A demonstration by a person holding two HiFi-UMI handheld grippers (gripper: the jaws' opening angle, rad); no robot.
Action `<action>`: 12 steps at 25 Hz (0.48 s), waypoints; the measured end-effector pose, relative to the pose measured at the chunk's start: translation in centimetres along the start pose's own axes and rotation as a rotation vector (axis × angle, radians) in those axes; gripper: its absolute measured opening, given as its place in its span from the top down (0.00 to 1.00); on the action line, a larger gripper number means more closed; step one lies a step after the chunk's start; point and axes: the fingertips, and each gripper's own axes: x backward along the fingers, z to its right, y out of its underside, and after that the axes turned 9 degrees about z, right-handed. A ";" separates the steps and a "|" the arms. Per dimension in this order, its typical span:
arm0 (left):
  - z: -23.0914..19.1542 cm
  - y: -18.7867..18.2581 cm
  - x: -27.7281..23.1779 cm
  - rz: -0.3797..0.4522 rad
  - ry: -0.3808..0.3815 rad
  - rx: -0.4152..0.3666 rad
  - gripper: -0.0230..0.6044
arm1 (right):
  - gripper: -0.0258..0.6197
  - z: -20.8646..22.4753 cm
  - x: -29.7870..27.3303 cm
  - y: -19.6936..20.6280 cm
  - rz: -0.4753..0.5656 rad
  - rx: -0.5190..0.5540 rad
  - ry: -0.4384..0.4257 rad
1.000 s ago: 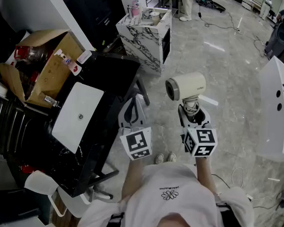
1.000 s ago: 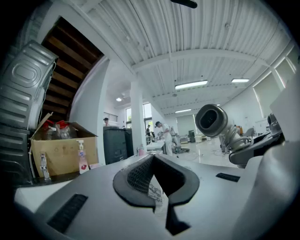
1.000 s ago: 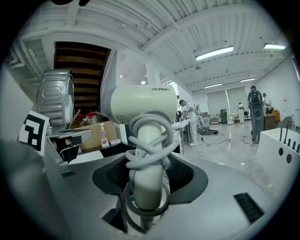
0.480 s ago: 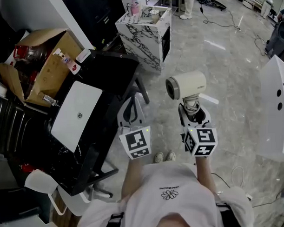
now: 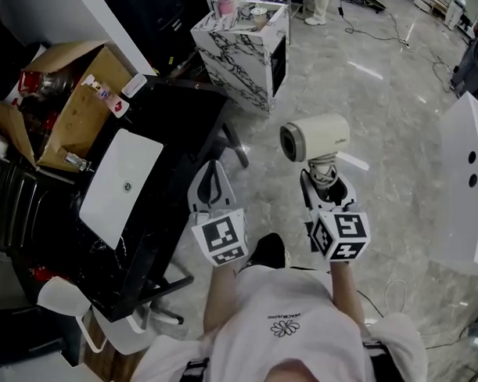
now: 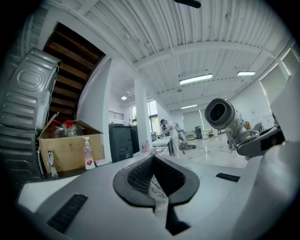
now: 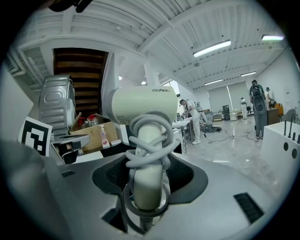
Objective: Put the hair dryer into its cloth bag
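Barely shifted, right gripper (image 5: 324, 180) clamps cream cord-wrapped hair dryer (image 5: 315, 136); left gripper (image 5: 211, 168) closed.

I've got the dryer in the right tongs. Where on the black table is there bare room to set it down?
Bare black table for the hair dryer shows between the white flat item and the marbled cabinet, and a strip along the edge nearest you. The cardboard box side is crowded with bottles.
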 end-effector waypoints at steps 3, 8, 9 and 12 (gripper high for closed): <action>-0.2 0.5 0.0 -0.012 -0.021 -0.008 0.94 | 0.63 0.1 -0.6 0.4 -0.012 -0.005 -0.020; -0.4 1.7 -1.5 -0.029 -0.029 -0.031 0.94 | 0.63 0.1 -2.3 1.3 -0.031 -0.012 -0.052; -0.6 1.9 -2.1 -0.029 -0.033 -0.036 0.94 | 0.63 0.2 -2.8 1.4 -0.033 -0.011 -0.058; -0.9 2.3 -4.3 -0.023 -0.042 -0.039 0.94 | 0.63 0.6 -4.7 1.5 -0.027 -0.006 -0.073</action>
